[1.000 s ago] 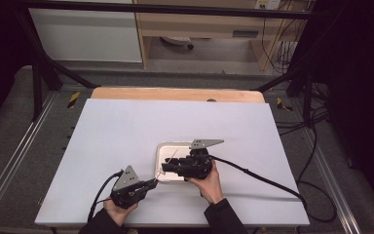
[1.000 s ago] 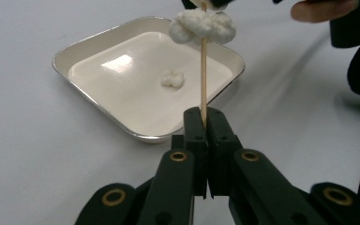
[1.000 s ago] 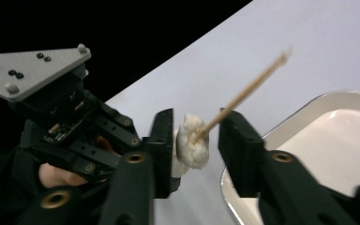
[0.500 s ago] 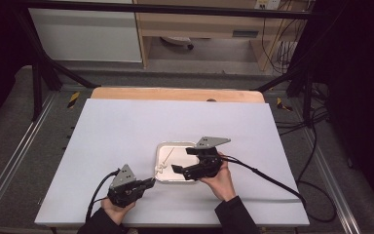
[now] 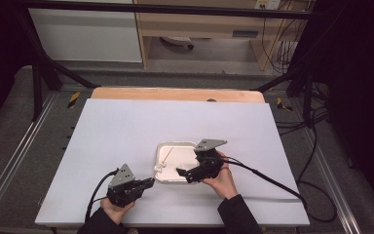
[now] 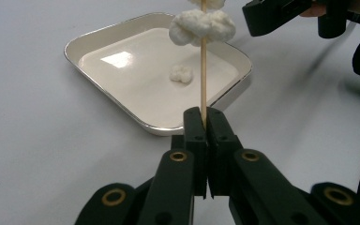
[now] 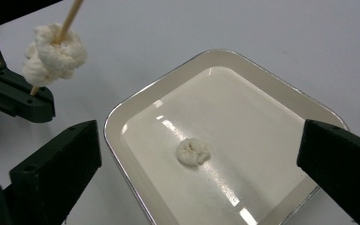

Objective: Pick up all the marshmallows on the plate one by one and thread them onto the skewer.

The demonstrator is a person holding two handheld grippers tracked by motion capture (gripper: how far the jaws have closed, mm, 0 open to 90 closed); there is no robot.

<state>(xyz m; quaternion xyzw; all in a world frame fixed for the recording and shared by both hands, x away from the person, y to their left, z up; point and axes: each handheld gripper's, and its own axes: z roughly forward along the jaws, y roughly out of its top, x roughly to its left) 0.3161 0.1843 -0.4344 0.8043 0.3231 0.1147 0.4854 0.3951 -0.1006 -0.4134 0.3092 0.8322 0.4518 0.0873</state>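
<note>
Right tool [image 5: 181, 172] drew back; skewer [image 5: 166, 156] angles up over tray [image 5: 191, 146].

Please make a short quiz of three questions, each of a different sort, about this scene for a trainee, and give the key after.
1. True or false: the left gripper is shut on the skewer.
2. What lies loose in the tray? A) a spoon B) a white puffy piece C) a cup
3. Fill in: the right gripper has its jaws ____, above the tray.

Key: 1 true; 2 B; 3 open. The skewer already carries a white lump, and the right jaws stand wide apart with the loose piece between them in the right gripper view.
</note>
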